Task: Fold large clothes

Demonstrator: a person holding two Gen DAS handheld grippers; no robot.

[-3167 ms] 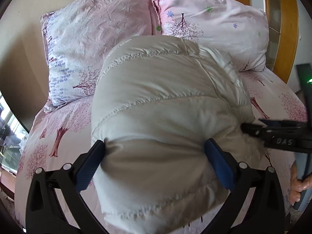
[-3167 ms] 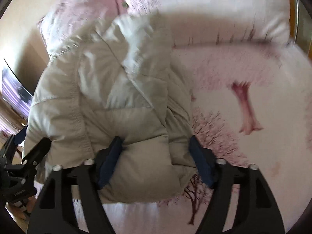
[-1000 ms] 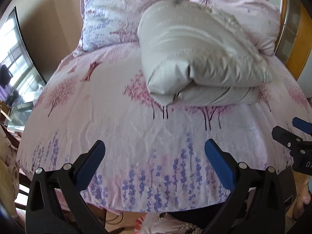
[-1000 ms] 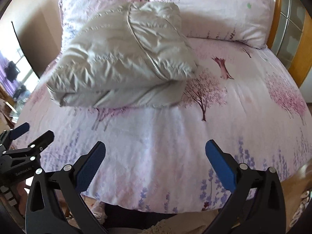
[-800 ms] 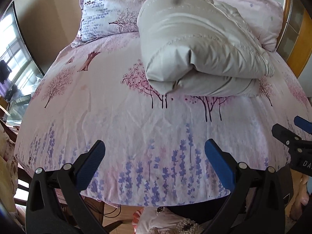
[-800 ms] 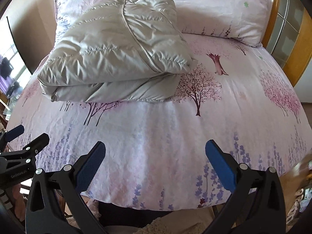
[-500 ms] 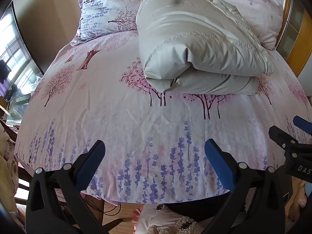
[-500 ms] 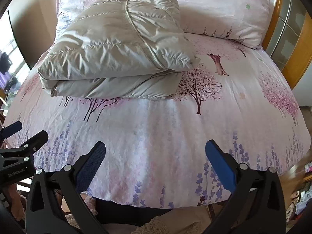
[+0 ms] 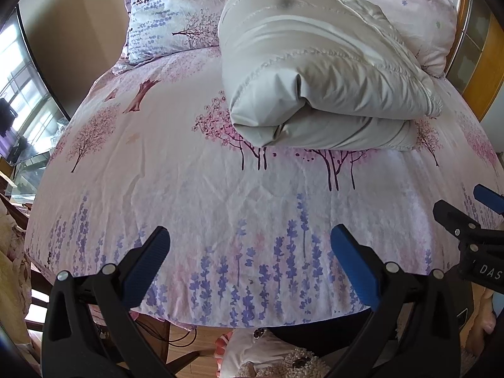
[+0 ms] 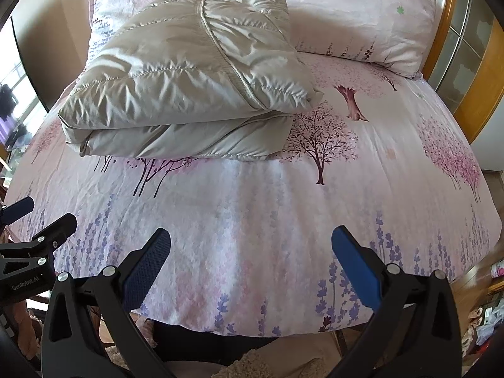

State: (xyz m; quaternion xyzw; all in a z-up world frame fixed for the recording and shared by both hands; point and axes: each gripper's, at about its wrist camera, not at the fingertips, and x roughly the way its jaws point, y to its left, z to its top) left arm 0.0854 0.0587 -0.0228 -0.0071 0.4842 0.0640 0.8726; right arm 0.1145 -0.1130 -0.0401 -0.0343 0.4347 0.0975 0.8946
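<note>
A cream quilted down jacket (image 9: 315,72) lies folded into a thick bundle on the pink flowered bed sheet (image 9: 220,195), near the pillows. It also shows in the right wrist view (image 10: 189,75). My left gripper (image 9: 249,245) is open and empty, low over the bed's near edge, well short of the jacket. My right gripper (image 10: 250,245) is open and empty in the same way. Each gripper shows at the other view's side edge.
Two flowered pillows (image 10: 356,12) lean at the head of the bed behind the jacket. A wooden frame with glass panes (image 10: 472,63) stands at the right. A window (image 9: 19,94) is at the left. The floor and some cloth (image 9: 267,356) lie below the bed's edge.
Both grippers let go of the jacket and drew back to the bed's near edge. In the last second they barely shifted. The jacket stays folded.
</note>
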